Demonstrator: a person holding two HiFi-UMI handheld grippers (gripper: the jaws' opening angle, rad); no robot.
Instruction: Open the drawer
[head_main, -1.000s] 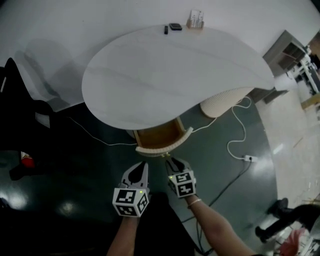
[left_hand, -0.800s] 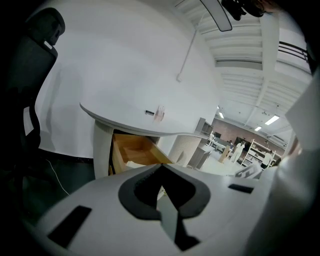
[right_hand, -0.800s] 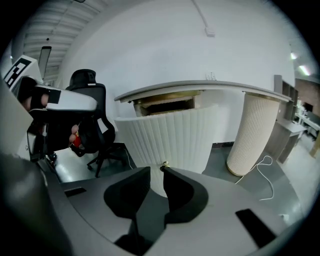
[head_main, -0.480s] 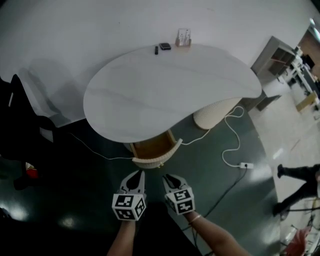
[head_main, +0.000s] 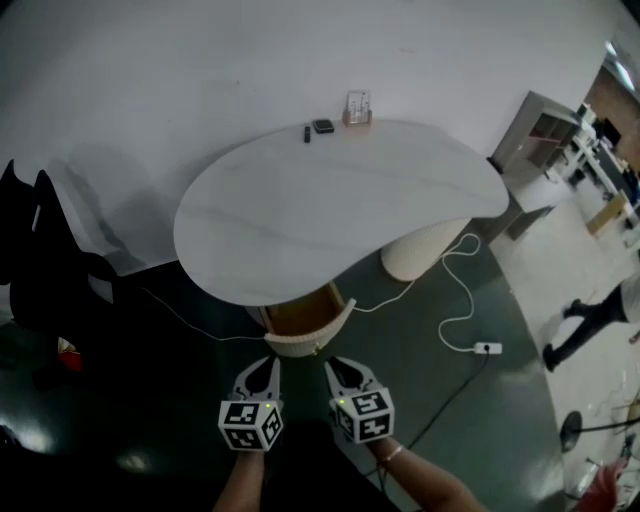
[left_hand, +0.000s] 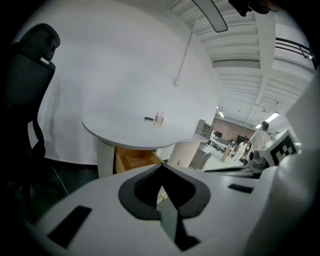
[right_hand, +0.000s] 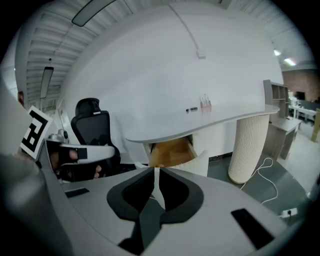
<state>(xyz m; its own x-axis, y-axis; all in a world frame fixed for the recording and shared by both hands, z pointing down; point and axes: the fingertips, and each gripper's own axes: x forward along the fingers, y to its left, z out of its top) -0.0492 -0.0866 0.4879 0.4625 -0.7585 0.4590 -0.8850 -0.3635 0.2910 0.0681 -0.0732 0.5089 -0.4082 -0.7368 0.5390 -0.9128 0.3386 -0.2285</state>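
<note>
Two claws hover side by side over the dark glossy floor (head_main: 150, 400) in the head view, both aimed at the open wooden drawer (head_main: 300, 318) with its cream ribbed front, and neither touches it. That drawer stands pulled out from under the near edge of the white, bean-shaped surface (head_main: 340, 200), with its pale wooden inside showing and its curved front facing the claws. The left claw (head_main: 266, 364) is clenched: in the left gripper view its tips (left_hand: 161, 166) meet with nothing between them, and the drawer (left_hand: 132, 157) shows beyond, below the surface's rim. The right claw (head_main: 336, 364) is closing, and in the right gripper view only a slim gap remains between its tips (right_hand: 156, 171). It grips nothing; the drawer (right_hand: 172, 150) lies well ahead of it. A cream ribbed pillar (head_main: 415, 252) holds up the surface on the right, and a white cable (head_main: 455, 290) snakes from it across the floor to a white power strip (head_main: 487, 348). At the far edge of the surface sit a small dark box (head_main: 322, 126), a slim dark stick (head_main: 307, 133) just beside it, and a little pale holder (head_main: 357, 108). A black office chair (head_main: 40, 260) stands to the left, well apart from the surface.
</note>
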